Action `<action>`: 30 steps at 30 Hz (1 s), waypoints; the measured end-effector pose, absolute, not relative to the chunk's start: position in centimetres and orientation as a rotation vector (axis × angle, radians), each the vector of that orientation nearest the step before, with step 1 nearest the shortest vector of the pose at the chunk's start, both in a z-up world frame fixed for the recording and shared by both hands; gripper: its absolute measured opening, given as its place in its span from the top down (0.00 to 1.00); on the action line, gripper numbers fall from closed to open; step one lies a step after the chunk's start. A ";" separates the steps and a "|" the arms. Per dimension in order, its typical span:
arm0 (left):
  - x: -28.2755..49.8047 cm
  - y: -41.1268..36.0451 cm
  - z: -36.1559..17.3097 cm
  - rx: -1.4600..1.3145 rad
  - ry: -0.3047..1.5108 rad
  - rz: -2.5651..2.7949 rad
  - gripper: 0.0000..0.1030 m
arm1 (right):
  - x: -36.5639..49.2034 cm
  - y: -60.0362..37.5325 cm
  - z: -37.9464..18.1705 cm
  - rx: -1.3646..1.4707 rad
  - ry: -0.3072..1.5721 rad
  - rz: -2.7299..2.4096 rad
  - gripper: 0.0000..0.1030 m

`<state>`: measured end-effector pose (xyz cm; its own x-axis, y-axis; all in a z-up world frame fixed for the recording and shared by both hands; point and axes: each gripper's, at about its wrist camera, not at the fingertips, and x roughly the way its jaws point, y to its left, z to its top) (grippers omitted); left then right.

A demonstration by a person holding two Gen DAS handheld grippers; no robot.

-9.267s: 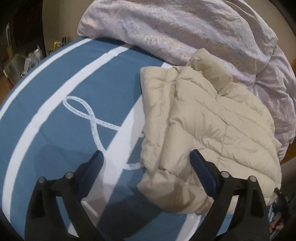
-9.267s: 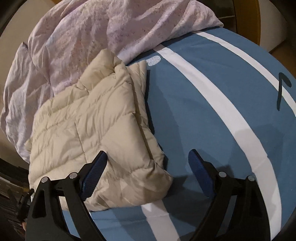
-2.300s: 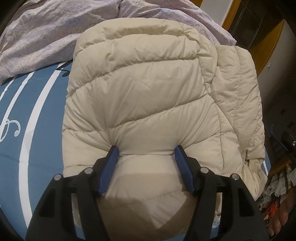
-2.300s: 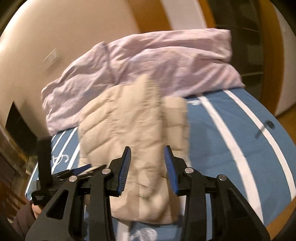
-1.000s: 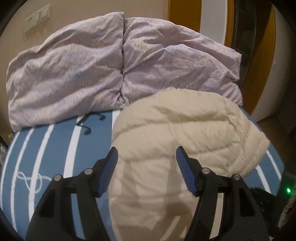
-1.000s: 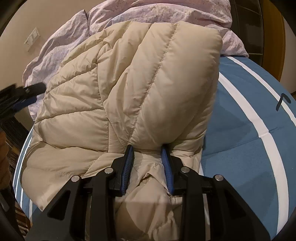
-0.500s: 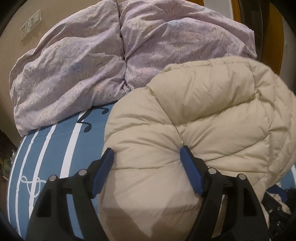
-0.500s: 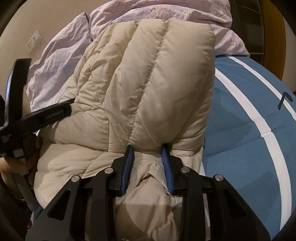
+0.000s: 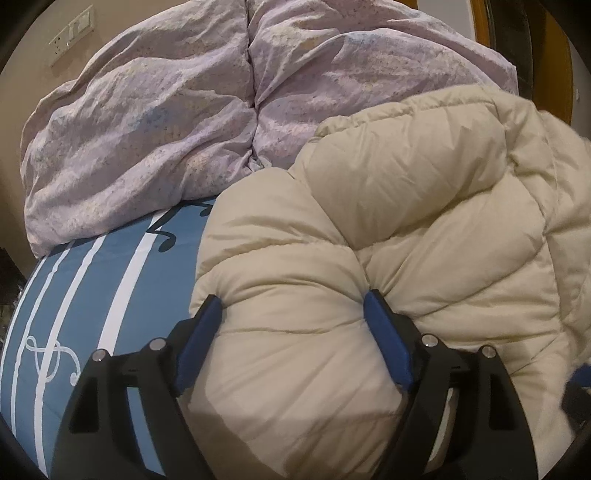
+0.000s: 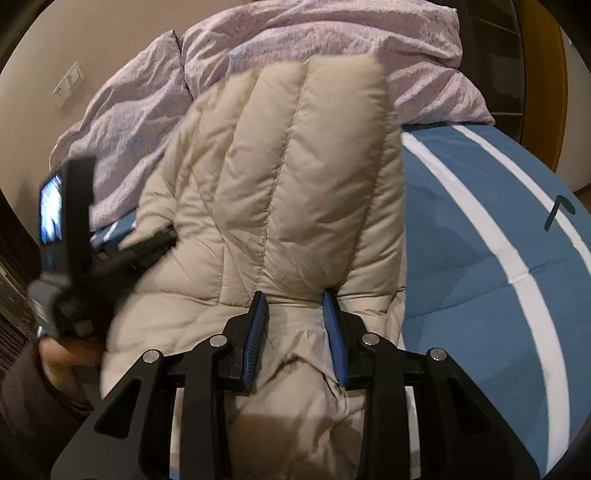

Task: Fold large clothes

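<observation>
A beige quilted puffer jacket lies bunched on the blue bed cover with white stripes. My left gripper has its jaws wide apart, with a thick puffed fold of the jacket between the blue pads. My right gripper is shut on a narrower fold of the same jacket, which rises ahead of it. The left gripper also shows in the right wrist view, pressed into the jacket's left side, blurred.
Two crumpled lilac pillows lie at the head of the bed, behind the jacket. Bare striped cover stretches to the right. A beige wall with a switch plate is behind; a wooden door frame is at right.
The jacket has been lifted from the bed's edge and carried toward the pillows. In the last half second the left gripper opened slightly wider and pushed closer into the fold; the right grip is unchanged.
</observation>
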<state>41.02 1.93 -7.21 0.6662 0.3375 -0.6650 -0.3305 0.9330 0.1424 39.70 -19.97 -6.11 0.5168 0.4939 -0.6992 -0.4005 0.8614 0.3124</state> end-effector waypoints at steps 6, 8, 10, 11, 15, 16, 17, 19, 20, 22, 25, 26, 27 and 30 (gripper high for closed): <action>41.0 2.2 -7.2 -0.008 0.752 0.373 0.23 | 39.6 -19.2 -1.6 0.143 0.779 0.581 0.67; 41.0 2.2 -7.2 -0.009 0.752 0.373 0.23 | 40.4 -18.4 -0.6 0.152 0.760 0.587 0.67; 41.0 2.2 -7.2 -0.010 0.752 0.372 0.23 | 41.2 -17.7 -0.1 0.155 0.743 0.580 0.67; 41.0 2.2 -7.2 -0.012 0.752 0.371 0.23 | 41.7 -17.3 0.2 0.156 0.731 0.573 0.67; 41.0 2.2 -7.2 -0.020 0.751 0.367 0.23 | 44.0 -15.8 0.7 0.142 0.708 0.516 0.67; 41.0 2.2 -7.2 -0.022 0.751 0.366 0.23 | 44.6 -15.8 0.6 0.138 0.708 0.501 0.67; 41.0 2.2 -7.2 -0.024 0.750 0.365 0.23 | 45.4 -15.6 0.4 0.136 0.712 0.474 0.67; 41.1 2.3 -7.2 -0.028 0.750 0.362 0.23 | 46.8 -15.6 -0.2 0.137 0.725 0.427 0.67; 41.1 2.2 -7.2 -0.029 0.749 0.361 0.23 | 47.3 -15.6 -0.5 0.137 0.730 0.407 0.67; 41.1 2.2 -7.2 -0.033 0.747 0.359 0.23 | 48.3 -15.8 -1.5 0.129 0.745 0.363 0.67; 41.0 2.3 -7.2 -0.040 0.742 0.354 0.23 | 49.0 -16.2 -3.4 0.145 0.740 0.345 0.67; 41.0 2.3 -7.1 -0.043 0.740 0.351 0.22 | 49.2 -16.4 -4.1 0.149 0.746 0.336 0.66; 41.0 2.2 -7.1 -0.043 0.738 0.351 0.22 | 49.2 -16.5 -4.5 0.153 0.747 0.334 0.66; 41.0 2.0 -7.1 -0.037 0.734 0.355 0.22 | 49.5 -16.7 -5.5 0.151 0.746 0.319 0.64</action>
<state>41.01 2.04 -7.06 0.6858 0.3035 -0.6615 -0.3294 0.9399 0.0898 49.46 -16.70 -5.47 0.6894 0.3369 -0.6413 -0.2304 0.9413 0.2468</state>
